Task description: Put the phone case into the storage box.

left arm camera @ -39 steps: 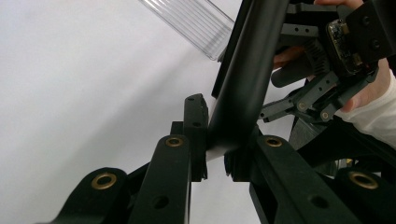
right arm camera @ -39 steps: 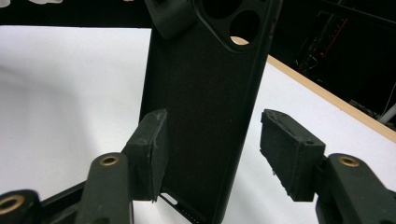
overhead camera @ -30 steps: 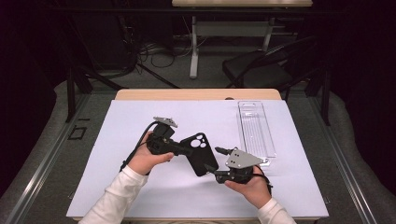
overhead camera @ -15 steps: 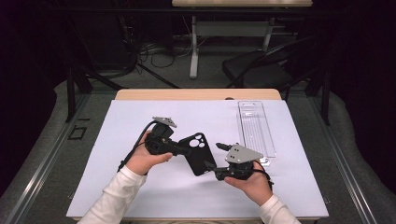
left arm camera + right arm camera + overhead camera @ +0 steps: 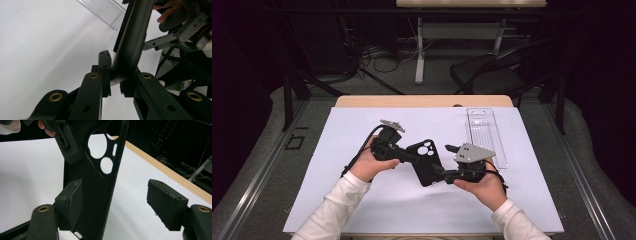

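Observation:
A black phone case (image 5: 424,162) with round camera cut-outs hangs tilted above the white mat. My left gripper (image 5: 414,159) is shut on its left edge; in the left gripper view the pads (image 5: 105,67) pinch the case's edge (image 5: 131,42). My right gripper (image 5: 439,175) reaches the case's lower right corner from the right. In the right gripper view the case (image 5: 92,182) stands between its open jaws, close beside the left pad (image 5: 71,202), while the right pad (image 5: 165,202) stands well apart. The left gripper's finger (image 5: 68,142) shows on the case's upper part.
A clear ribbed plastic tray (image 5: 484,132) lies on the mat's right side, behind the right hand. The white mat (image 5: 362,200) covers the table up to a wooden strip (image 5: 422,101) at the far edge. A dark chair (image 5: 492,75) and cables lie beyond.
The right hand has risen a little with its gripper, closer to the case's lower corner. The left hand and the case have stayed in place.

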A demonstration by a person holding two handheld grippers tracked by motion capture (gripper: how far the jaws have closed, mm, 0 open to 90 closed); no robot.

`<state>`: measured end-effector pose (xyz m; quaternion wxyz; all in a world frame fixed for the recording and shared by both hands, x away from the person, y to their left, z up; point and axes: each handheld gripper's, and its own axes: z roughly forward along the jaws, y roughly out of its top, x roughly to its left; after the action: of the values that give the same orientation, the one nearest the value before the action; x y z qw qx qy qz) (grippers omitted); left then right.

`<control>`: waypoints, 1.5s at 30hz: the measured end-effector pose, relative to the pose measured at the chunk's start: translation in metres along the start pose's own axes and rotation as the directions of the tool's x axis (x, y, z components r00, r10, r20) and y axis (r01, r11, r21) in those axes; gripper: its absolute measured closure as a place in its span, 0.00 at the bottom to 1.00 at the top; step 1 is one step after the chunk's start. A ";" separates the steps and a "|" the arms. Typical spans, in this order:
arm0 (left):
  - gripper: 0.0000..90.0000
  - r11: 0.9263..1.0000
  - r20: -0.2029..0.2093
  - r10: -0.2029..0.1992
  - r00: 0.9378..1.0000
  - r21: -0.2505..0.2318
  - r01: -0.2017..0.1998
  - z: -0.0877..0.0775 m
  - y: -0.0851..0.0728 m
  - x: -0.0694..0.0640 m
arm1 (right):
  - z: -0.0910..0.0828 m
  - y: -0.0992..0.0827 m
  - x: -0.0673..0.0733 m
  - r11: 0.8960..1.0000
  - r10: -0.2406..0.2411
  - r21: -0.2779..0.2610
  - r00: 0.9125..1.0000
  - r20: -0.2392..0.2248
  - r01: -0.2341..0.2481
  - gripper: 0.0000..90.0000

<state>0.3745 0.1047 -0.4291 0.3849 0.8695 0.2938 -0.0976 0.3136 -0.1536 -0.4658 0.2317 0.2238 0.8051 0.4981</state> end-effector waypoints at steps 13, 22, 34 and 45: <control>0.91 0.999 -0.003 -0.008 1.000 0.043 0.008 0.001 0.014 0.004 | 0.001 0.014 -0.010 1.000 0.005 0.020 1.000 0.018 -0.005 0.33; 0.90 0.997 -0.013 -0.006 1.000 0.078 0.007 0.002 0.022 0.004 | 0.000 0.017 -0.015 1.000 0.009 0.028 1.000 0.027 -0.010 0.34; 0.91 0.992 -0.027 0.000 1.000 0.125 0.003 0.003 0.033 0.004 | 0.000 0.024 -0.020 0.999 0.000 0.054 0.999 0.033 -0.002 0.35; 0.90 0.987 -0.038 0.008 0.999 0.162 -0.001 0.006 0.038 0.004 | 0.001 0.030 -0.025 0.997 -0.005 0.072 0.999 0.034 0.002 0.38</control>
<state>0.4003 0.0820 -0.4121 0.3073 0.9003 0.2903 -0.1034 0.3381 -0.1561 -0.4352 0.2383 0.2391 0.8187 0.4645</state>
